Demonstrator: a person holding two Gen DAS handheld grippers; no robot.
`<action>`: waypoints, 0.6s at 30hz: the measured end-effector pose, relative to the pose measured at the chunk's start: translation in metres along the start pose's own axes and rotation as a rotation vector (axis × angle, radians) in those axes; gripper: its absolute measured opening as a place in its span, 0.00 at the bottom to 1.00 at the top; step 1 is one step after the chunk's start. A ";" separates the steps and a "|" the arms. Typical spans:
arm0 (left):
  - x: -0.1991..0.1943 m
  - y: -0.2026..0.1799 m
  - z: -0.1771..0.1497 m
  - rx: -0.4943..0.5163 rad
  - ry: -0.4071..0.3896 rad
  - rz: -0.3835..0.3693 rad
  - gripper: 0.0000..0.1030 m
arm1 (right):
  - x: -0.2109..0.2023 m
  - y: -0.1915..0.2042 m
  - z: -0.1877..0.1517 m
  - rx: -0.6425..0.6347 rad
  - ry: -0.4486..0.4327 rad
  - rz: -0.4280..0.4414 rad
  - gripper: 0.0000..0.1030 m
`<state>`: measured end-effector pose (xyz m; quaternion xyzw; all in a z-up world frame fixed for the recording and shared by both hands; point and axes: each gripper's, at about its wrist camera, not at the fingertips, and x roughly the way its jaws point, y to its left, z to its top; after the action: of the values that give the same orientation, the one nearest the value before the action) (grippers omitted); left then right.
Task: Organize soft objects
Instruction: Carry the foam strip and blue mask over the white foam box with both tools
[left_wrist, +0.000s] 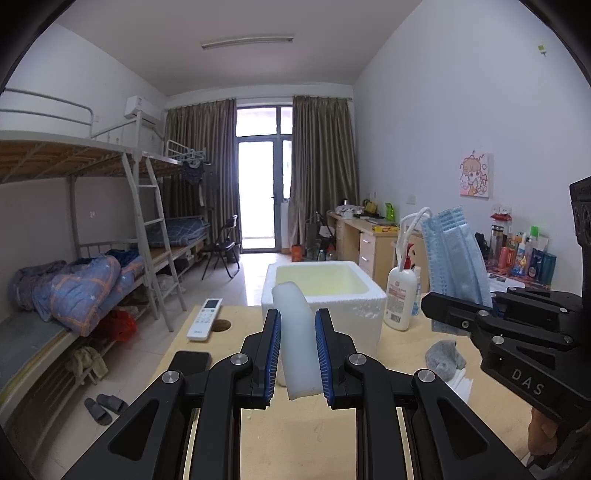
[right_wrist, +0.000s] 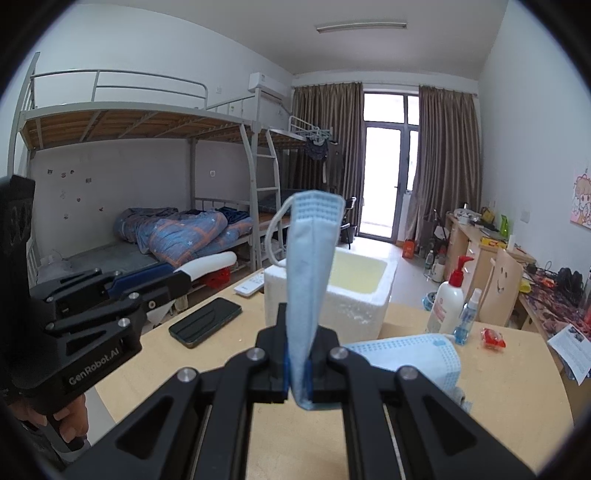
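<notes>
My left gripper (left_wrist: 297, 354) is shut on a white foam block (left_wrist: 297, 332) and holds it upright above the table, just in front of the white styrofoam box (left_wrist: 325, 299). My right gripper (right_wrist: 297, 363) is shut on a folded blue face mask (right_wrist: 308, 269) that stands upright, also in front of the styrofoam box (right_wrist: 358, 295). The held mask shows in the left wrist view (left_wrist: 456, 254), and the foam block in the right wrist view (right_wrist: 210, 264). A second blue mask (right_wrist: 413, 354) lies on the table. A grey sock (left_wrist: 445, 356) lies to the right.
On the wooden table (right_wrist: 498, 387) are a black phone (right_wrist: 205, 322), a white remote (left_wrist: 204, 319), a lotion pump bottle (right_wrist: 447, 301), a small spray bottle (right_wrist: 466, 317) and a red wrapper (right_wrist: 492, 339). Bunk beds stand left, a cluttered desk right.
</notes>
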<state>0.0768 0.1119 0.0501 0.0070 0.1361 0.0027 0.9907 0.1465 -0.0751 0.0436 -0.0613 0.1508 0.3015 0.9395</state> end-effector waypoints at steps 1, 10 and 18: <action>0.001 0.000 0.002 0.003 -0.002 -0.002 0.20 | 0.001 0.000 0.001 0.002 0.001 -0.004 0.08; 0.016 0.000 0.024 0.008 -0.011 -0.041 0.20 | 0.012 -0.006 0.020 0.034 0.010 -0.021 0.08; 0.029 -0.002 0.036 0.026 -0.026 -0.060 0.20 | 0.021 -0.011 0.030 0.042 0.000 -0.041 0.08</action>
<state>0.1144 0.1099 0.0773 0.0156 0.1234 -0.0289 0.9918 0.1771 -0.0661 0.0658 -0.0448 0.1558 0.2789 0.9466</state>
